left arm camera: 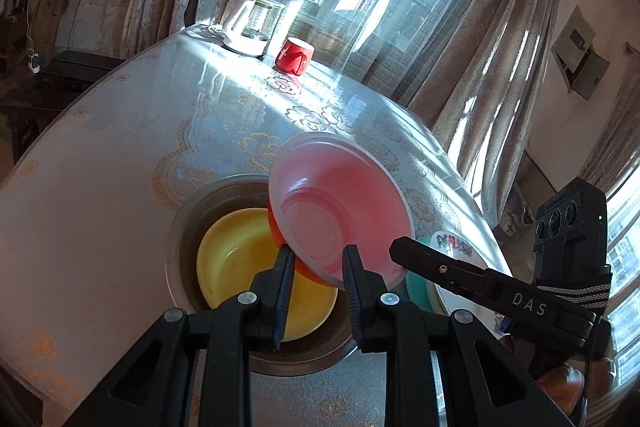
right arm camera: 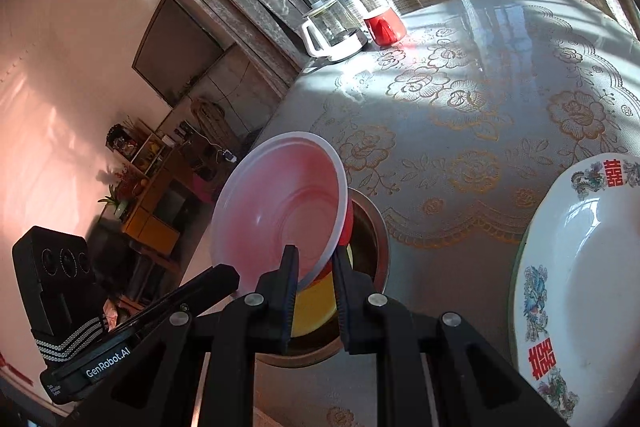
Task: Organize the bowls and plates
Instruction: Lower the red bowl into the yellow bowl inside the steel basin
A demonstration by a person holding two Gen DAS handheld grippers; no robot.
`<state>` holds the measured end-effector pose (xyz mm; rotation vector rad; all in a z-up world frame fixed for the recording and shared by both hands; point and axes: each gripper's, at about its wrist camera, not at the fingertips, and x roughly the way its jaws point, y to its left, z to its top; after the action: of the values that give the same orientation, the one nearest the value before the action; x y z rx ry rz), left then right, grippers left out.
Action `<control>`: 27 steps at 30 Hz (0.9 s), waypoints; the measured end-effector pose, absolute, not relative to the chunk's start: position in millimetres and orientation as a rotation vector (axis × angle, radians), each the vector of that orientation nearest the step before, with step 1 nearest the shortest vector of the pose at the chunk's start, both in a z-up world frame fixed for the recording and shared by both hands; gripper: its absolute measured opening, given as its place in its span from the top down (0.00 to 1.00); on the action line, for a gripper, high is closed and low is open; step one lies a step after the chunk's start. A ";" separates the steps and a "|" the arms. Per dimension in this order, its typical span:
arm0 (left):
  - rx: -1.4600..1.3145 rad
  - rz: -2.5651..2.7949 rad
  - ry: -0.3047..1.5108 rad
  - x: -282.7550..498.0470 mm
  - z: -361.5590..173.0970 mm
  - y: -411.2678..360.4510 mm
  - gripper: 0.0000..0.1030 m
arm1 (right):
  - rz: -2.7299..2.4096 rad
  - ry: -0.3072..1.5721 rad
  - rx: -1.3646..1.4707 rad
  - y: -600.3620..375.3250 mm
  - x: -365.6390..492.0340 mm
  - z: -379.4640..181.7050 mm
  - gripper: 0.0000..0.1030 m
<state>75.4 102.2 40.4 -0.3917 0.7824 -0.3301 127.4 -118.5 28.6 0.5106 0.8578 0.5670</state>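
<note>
A pink-lined bowl with a red outside [left arm camera: 340, 203] is held tilted above a round metal recess [left arm camera: 188, 223] in the table. A yellow bowl [left arm camera: 240, 263] lies in that recess. My left gripper [left arm camera: 318, 255] is shut on the pink bowl's near rim. My right gripper [right arm camera: 314, 259] is shut on the same bowl [right arm camera: 280, 211] from the other side. The yellow bowl [right arm camera: 312, 303] shows under it in the right wrist view. A white plate with red characters [right arm camera: 580, 267] lies to the right, and shows in the left wrist view [left arm camera: 452, 243] over a teal dish [left arm camera: 418, 287].
A glass kettle on a white base [left arm camera: 252, 23] and a red mug [left arm camera: 294, 55] stand at the table's far edge by the window. The table has a white lace-pattern cover [right arm camera: 460, 99]. A shelf with small items [right arm camera: 152, 187] stands beyond the table's left side.
</note>
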 end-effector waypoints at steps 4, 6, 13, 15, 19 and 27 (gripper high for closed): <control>-0.410 -0.294 0.793 74.7 33.0 117.6 0.77 | 0.580 0.896 0.497 -106.1 129.8 21.3 0.84; -0.416 -0.283 0.799 73.5 28.9 122.9 0.77 | 0.584 0.914 0.489 -101.0 130.6 16.7 0.84; -0.409 -0.227 0.844 74.1 13.2 131.6 0.77 | 0.593 0.990 0.426 -82.5 131.9 4.2 0.84; -0.404 -0.215 0.865 75.4 7.4 132.3 0.77 | 0.587 1.006 0.397 -78.4 131.7 2.2 0.84; -0.403 -0.208 0.895 78.8 -3.2 132.4 0.78 | 0.544 1.025 0.343 -73.6 133.1 -0.5 0.84; -0.337 -0.190 0.901 86.2 -7.0 118.5 0.77 | 0.495 1.024 0.306 -77.5 139.7 -3.9 0.85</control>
<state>86.2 118.5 -7.0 -0.3370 0.9008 -0.1903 139.7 -77.5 -3.9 0.3062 1.0242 0.4947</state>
